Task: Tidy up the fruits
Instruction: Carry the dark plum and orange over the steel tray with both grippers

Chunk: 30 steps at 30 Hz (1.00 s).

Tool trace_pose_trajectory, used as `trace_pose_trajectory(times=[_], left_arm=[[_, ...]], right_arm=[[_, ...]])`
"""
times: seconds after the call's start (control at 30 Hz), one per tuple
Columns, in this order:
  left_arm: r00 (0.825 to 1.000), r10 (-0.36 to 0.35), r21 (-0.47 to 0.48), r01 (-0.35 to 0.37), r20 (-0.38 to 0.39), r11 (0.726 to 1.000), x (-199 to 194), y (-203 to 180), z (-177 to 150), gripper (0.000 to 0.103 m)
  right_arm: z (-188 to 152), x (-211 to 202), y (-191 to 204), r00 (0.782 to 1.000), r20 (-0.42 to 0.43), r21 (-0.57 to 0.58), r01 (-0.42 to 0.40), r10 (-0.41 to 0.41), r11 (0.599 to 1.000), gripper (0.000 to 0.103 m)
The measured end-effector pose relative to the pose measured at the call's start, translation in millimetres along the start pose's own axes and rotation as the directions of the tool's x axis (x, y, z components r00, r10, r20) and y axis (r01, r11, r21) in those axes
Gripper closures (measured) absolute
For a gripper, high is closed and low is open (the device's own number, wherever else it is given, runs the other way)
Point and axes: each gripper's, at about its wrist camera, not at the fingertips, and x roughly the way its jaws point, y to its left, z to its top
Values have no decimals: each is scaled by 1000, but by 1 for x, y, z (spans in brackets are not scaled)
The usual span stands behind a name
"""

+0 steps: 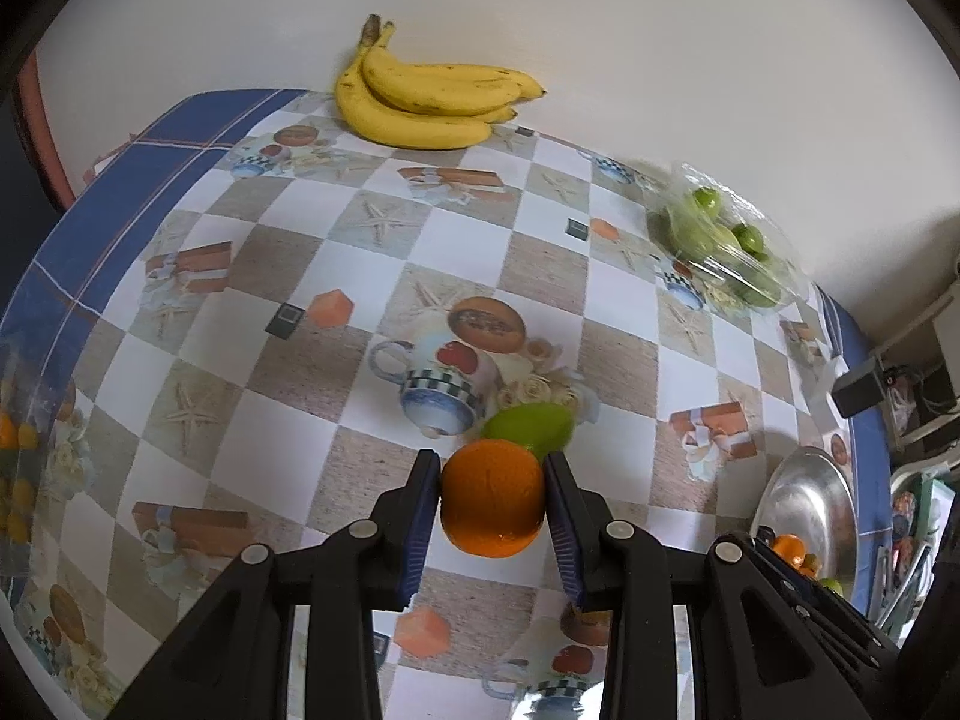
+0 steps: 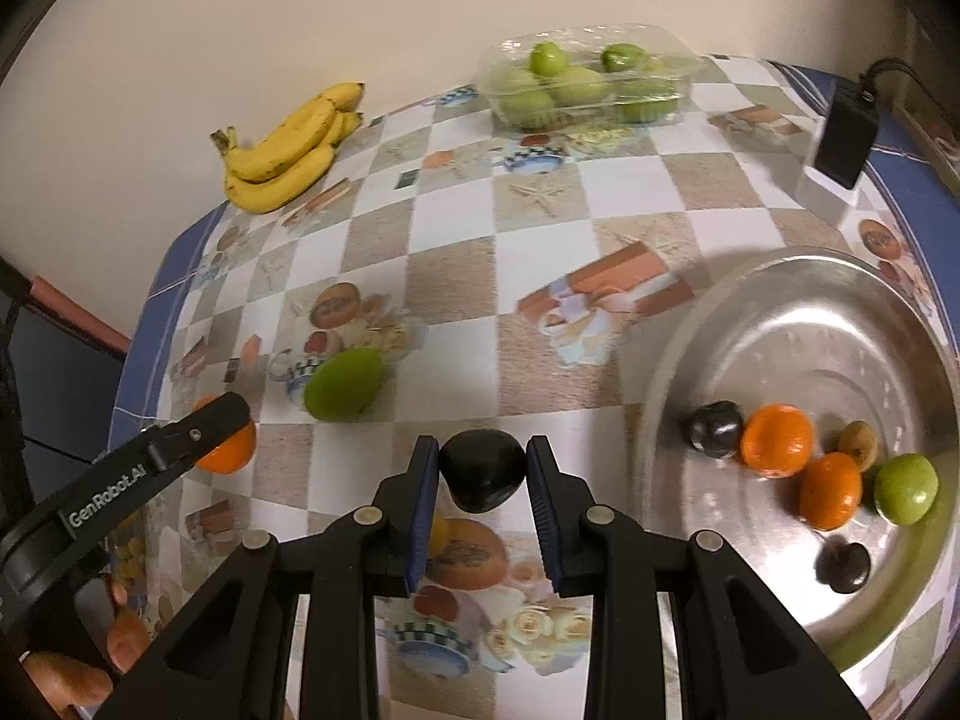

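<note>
On the left tongs' (image 1: 492, 501) black arm, white lettering reads "GenRobot.AI"; they pinch a round orange mandarin (image 1: 492, 498). The right tongs (image 2: 482, 471) pinch a dark plum (image 2: 482, 471) beside the round steel tray's (image 2: 780, 324) rim, over open checked worktop (image 2: 540, 228).

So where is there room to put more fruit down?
The metal tray is bare on its far side; its fruit crowds the near edge. The tablecloth between the bananas and the clear box of green fruit is free too.
</note>
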Motion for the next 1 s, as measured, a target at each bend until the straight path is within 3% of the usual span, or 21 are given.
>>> trace_pose_trajectory(times=[0.6, 1.0], left_arm=[[999, -36, 162, 39, -22, 986, 4, -81, -25, 66], [994, -88, 288, 103, -67, 952, 8, -143, -51, 66]], right_arm=[[3, -27, -77, 999, 30, 181, 27, -33, 983, 72], [1, -46, -146, 989, 56, 312, 111, -135, 943, 72]])
